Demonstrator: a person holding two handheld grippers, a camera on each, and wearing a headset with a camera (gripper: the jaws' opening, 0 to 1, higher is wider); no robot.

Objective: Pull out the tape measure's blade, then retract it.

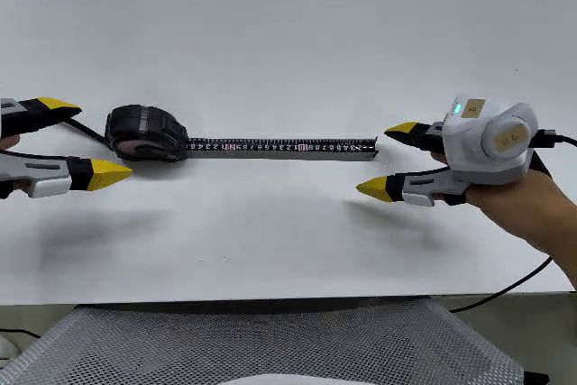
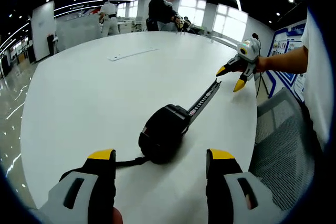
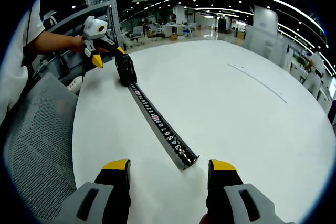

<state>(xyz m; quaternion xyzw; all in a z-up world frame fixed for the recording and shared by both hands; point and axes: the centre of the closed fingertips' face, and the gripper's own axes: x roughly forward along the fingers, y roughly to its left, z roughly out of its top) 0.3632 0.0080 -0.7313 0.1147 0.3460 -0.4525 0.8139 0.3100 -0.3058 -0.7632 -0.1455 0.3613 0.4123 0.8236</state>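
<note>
Tape measure [image 1: 147, 132] sat on the white worktop [image 1: 270, 42] just ahead of the left tool [image 1: 105, 140]. That tool's yellow-tipped jaws stood spread to either side of the black case and gripped nothing. A thin black cord [image 2: 128, 161] ran from the case back toward the same tool. Away from it, the blade [image 1: 279, 147] lay extended flat along the worktop. Its end hook [image 3: 190, 161] rested just in front of the right tool [image 1: 371, 160], whose jaws were likewise spread and empty. Far beyond the left tool, people [image 2: 163, 9] stood past the worktop's edge.
</note>
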